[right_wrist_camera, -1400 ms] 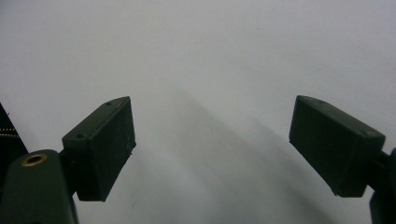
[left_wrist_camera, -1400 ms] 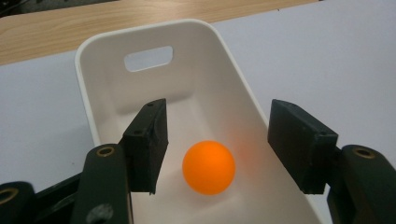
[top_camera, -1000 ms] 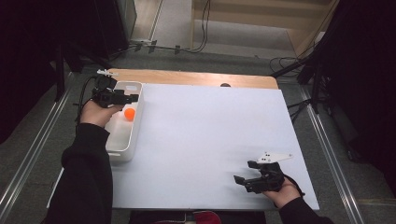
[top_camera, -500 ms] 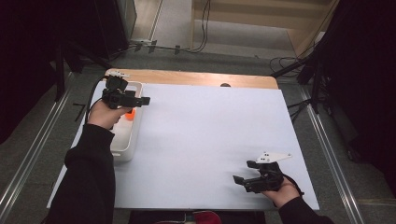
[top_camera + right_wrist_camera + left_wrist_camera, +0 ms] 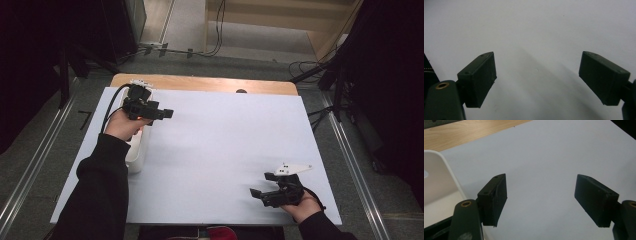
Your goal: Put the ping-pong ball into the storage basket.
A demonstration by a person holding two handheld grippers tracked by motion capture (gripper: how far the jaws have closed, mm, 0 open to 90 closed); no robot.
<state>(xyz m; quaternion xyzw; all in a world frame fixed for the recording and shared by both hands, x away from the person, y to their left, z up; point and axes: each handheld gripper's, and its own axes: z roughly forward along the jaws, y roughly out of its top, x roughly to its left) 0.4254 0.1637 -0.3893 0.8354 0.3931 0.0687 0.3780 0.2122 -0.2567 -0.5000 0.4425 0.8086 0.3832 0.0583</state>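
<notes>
Black sleeves cover both forearms; left gripper point(image 5: 161, 113), beside the white tray point(image 5: 136, 159), is black with brass-ringed screw holes and a black cable, right gripper point(image 5: 261, 186) black under a grey three-cornered plate, farther off.

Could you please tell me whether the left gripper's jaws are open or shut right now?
Open. The left gripper shows a wide gap between its jaws, with nothing between them but the white table cover.
</notes>
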